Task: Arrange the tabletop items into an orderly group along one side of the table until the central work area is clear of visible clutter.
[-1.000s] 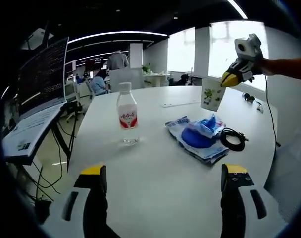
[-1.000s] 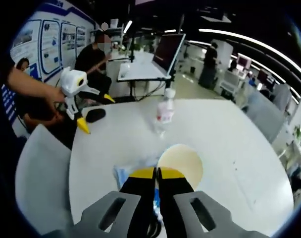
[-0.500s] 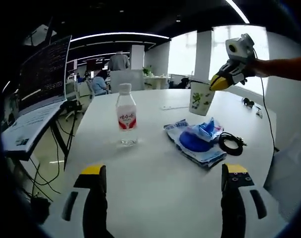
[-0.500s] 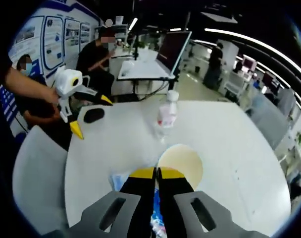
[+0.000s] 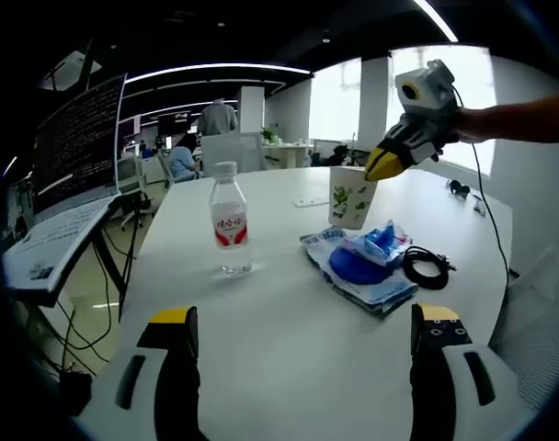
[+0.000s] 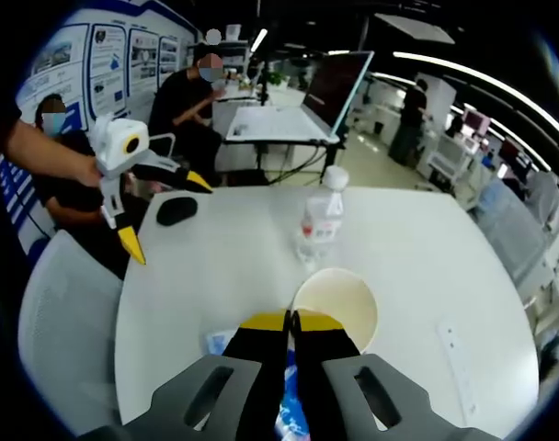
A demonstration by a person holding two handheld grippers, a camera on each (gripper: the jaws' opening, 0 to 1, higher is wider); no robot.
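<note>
The cup (image 5: 350,196) is pinched by its rim in the right gripper (image 6: 291,321) (jaws closed), hung beside the pouch (image 5: 364,262) for grouping. The left gripper (image 5: 300,329) is held wide, empty; the bottle (image 5: 230,220) stands ahead.

Matt white table (image 5: 289,312), clear plastic bottle (image 5: 230,219), paper cup (image 5: 350,196), crinkly plastic bag (image 5: 362,265).

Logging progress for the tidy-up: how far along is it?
Early. Nothing looks grouped yet. In hand: the right hand-held gripper is shut on the paper cup rim. The left hand-held gripper is open. Left: water bottle, blue bag and black cable, mid-table.
</note>
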